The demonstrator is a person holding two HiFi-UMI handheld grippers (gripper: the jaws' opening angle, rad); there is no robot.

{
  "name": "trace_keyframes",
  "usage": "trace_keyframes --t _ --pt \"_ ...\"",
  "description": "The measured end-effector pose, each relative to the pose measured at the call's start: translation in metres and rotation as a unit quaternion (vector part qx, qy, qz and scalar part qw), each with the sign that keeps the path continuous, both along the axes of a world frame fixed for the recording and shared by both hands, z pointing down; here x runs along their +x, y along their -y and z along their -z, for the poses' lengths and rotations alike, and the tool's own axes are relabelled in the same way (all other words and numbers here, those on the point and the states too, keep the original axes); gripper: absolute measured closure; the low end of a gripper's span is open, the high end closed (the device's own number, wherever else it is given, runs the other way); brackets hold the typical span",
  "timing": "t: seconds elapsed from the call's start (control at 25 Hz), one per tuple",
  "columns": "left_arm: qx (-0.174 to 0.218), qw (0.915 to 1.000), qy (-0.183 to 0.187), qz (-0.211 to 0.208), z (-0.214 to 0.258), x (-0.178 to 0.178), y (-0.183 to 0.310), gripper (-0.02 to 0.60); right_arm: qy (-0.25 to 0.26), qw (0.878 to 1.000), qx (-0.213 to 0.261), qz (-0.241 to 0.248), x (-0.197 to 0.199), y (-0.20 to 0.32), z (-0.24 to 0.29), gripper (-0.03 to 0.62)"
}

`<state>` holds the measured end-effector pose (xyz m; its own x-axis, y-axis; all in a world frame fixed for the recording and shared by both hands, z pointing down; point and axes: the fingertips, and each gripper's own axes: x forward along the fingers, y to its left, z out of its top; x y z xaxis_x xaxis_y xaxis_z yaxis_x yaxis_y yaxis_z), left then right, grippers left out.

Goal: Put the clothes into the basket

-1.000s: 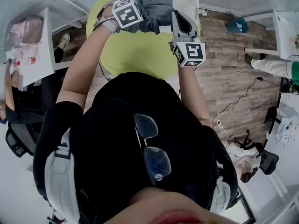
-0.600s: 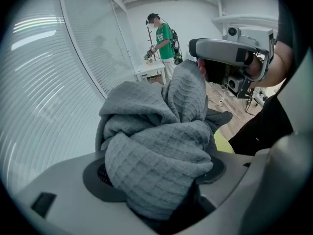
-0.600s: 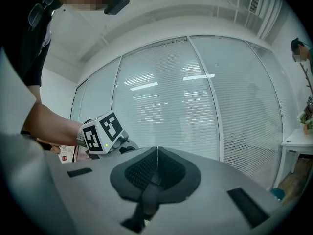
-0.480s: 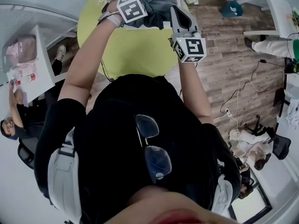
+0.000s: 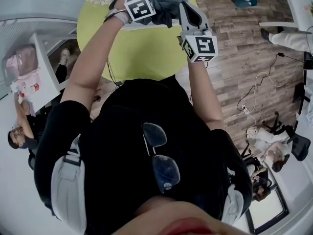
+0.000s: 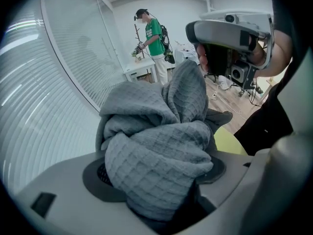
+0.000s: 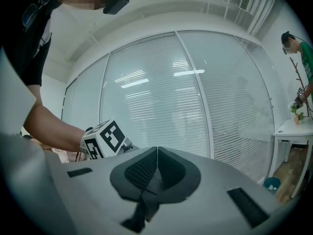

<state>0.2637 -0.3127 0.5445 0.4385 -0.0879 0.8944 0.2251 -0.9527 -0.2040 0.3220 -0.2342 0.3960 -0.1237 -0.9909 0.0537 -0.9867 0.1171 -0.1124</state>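
Side desk: white, at the left edge of the head view, with small items on its top; a seated person is just beside it.
Round table: yellow-green, directly ahead of the wearer's chest.
Left gripper: raised over the table's far edge. Its jaws stand wide and are clamped on the grey cloth — fabric fills the gap from pad to pad.
Grey cloth: waffle-weave, bunched into a thick wad. It bulges up above the left jaws and lies between the two grippers in the head view, over the table's far edge.
Right gripper: just right of the cloth, near the table's right edge. Its jaws are closed together, pad against pad, with nothing between them — whether its body touches the cloth cannot be told.
Wooden floor: right of the table, with white cables trailing across it.
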Motion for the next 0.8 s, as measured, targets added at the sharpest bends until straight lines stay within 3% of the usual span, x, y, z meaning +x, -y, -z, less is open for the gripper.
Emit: trace_keyframes --t 0.8 --pt "-0.068 0.9963 0.043 0.030 -0.114 -0.005 0.020 0.198 0.021 0.998 -0.053 0.016 0.011 0.036 -0.062 0.568"
